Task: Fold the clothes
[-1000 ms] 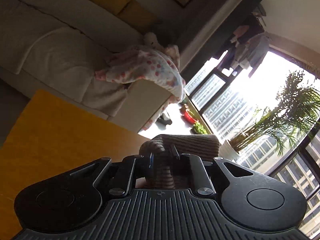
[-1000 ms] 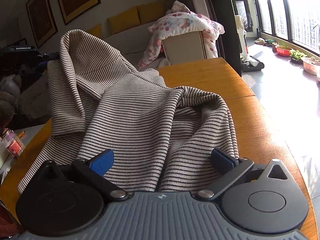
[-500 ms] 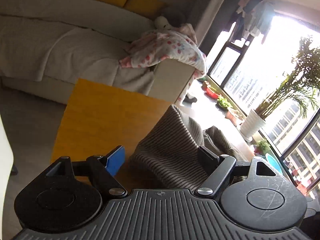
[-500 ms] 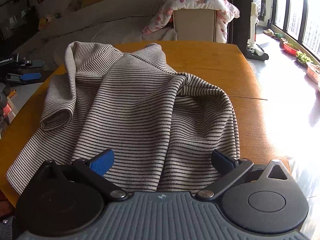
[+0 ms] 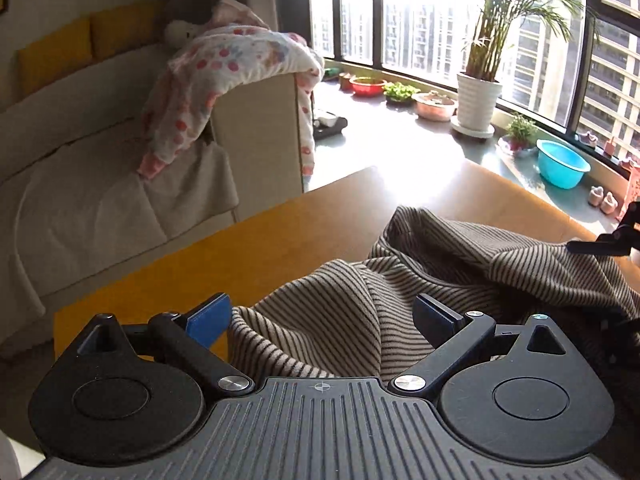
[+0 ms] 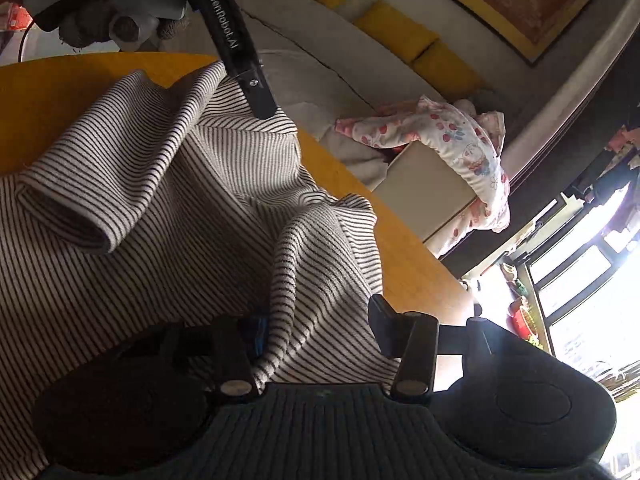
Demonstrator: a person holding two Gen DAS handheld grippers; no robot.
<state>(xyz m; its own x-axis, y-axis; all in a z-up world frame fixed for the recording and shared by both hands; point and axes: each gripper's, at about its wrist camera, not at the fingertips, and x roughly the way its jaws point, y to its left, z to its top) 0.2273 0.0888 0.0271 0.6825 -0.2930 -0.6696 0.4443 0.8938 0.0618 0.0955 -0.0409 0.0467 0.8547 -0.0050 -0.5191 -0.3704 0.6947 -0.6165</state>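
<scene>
Here the striped garment (image 6: 168, 208) is lying crumpled on the desk (image 5: 248, 248) — the left hand-held gripper (image 5: 322, 316) is opening over it, the right hand-held gripper (image 6: 316, 328) is closing around a ridge — probably catching several layers.

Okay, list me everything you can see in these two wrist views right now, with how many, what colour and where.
striped garment: one, beige with dark stripes, crumpled on the table
table: one, yellow-orange wood, under the garment
sofa: one, beige, behind the table
cushions: several, yellow, along the sofa back
spotted clothing: one, white with pink-red spots, draped over the sofa arm
framed picture: one, gold frame, on the wall
potted palm: one, green in a white pot, by the window
basin: one, blue, on the sill
bowl: one, red, on the sill
left gripper: black, blue pads, jaws opening, fabric between them
right gripper: black, jaws closing around a fold of the garment
</scene>
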